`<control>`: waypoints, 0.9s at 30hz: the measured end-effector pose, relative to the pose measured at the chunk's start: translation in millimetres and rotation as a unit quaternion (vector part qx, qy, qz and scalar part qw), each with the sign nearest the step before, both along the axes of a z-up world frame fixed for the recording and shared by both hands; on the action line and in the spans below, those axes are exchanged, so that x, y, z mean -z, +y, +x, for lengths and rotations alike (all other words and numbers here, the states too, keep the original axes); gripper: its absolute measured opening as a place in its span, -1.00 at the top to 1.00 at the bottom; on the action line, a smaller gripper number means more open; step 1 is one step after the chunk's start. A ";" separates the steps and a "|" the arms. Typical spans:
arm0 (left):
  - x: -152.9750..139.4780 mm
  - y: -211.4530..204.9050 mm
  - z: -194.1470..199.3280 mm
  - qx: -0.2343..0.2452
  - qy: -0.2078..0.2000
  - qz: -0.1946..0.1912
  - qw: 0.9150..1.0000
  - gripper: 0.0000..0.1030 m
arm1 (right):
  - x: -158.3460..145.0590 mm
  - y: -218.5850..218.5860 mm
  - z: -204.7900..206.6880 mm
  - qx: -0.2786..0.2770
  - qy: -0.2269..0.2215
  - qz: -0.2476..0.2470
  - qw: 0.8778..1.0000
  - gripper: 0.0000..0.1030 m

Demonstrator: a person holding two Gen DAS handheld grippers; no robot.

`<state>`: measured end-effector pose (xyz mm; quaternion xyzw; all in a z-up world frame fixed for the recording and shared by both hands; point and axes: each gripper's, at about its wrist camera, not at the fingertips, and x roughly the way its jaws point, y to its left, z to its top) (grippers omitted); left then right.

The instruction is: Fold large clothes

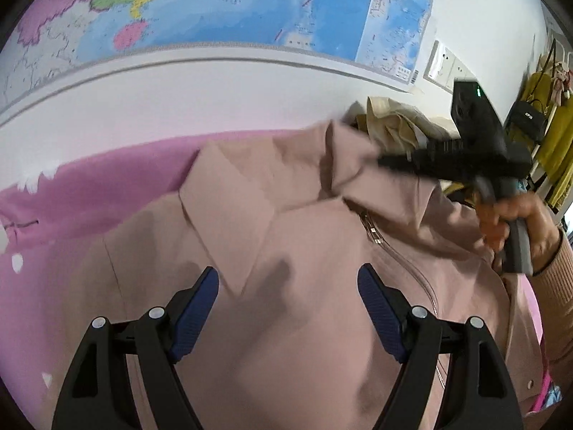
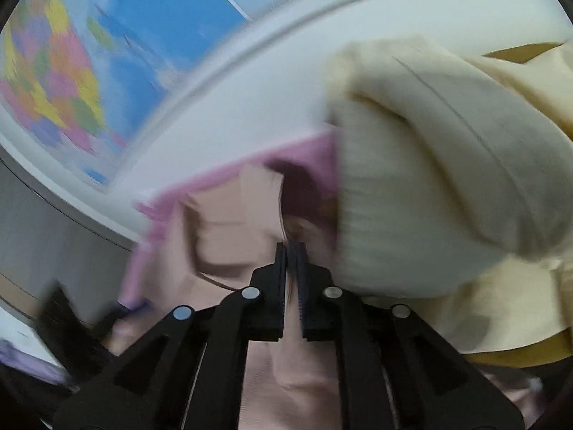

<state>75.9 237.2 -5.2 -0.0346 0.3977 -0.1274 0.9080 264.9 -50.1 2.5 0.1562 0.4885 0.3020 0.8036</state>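
A pink sheet (image 1: pixel 89 193), soft and matte with white blotches, covers the bed at the left. On it lies a dusty-pink coat (image 1: pixel 286 251) of smooth woven cloth, its broad pointed collar (image 1: pixel 229 215) turned flat and a zip running down the right side. The left gripper (image 1: pixel 288 308) hovers over the coat's chest with its ribbed blue pads spread wide and nothing between them. Further right, the right gripper (image 1: pixel 385 161), a black blur in the left wrist view, meets a raised fold of the coat near the collar; a hand (image 1: pixel 515 222) in a knitted cuff holds its handle. In its own view the right gripper (image 2: pixel 292 251) is closed tight, but blur hides whether cloth is pinched. A cream ribbed-hem garment (image 2: pixel 429 179) lies just beside it, cut off at the right.
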 end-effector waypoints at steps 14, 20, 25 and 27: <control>-3.9 -29.6 -1.4 0.040 -0.007 0.014 0.999 -0.50 | -51.3 -66.6 -121.4 -0.025 -0.135 -0.060 0.989 -0.33; -8.9 -78.1 -50.6 0.155 0.004 -0.037 0.987 -0.50 | -31.1 -140.0 -186.3 0.051 -0.105 -0.114 0.987 -0.41; -1.9 -149.3 -95.0 0.291 0.051 -0.071 0.953 -0.52 | -18.4 -182.6 -219.5 0.107 -0.086 -0.071 0.988 -0.44; 3.6 -175.2 -107.8 0.332 0.069 -0.075 0.938 -0.57 | -16.8 -186.7 -229.0 0.113 -0.088 -0.048 0.989 -0.44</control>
